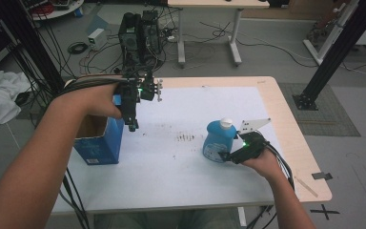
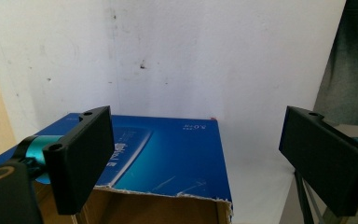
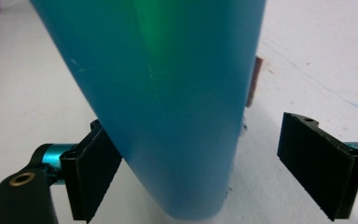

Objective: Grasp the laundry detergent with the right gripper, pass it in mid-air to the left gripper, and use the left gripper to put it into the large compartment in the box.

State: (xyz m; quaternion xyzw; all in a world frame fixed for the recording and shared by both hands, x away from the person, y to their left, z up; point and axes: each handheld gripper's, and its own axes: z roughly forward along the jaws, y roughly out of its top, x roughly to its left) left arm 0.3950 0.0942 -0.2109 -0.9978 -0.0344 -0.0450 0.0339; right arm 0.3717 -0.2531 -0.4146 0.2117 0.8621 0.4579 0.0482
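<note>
Bottle (image 1: 218, 139) upright on counter (image 1: 171, 162), mid-right. Left gripper (image 1: 132, 125) hovers over blue box (image 1: 100, 143), fingers wide, empty. Right gripper (image 1: 226, 156) fingers wide, straddling bottle base, one touching. Grasp step; next: close, lift

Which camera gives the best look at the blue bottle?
The high view: it shows the whole blue bottle with its white cap, upright on the table by the right gripper. The right gripper view shows its blue body close up between open jaws.
</note>
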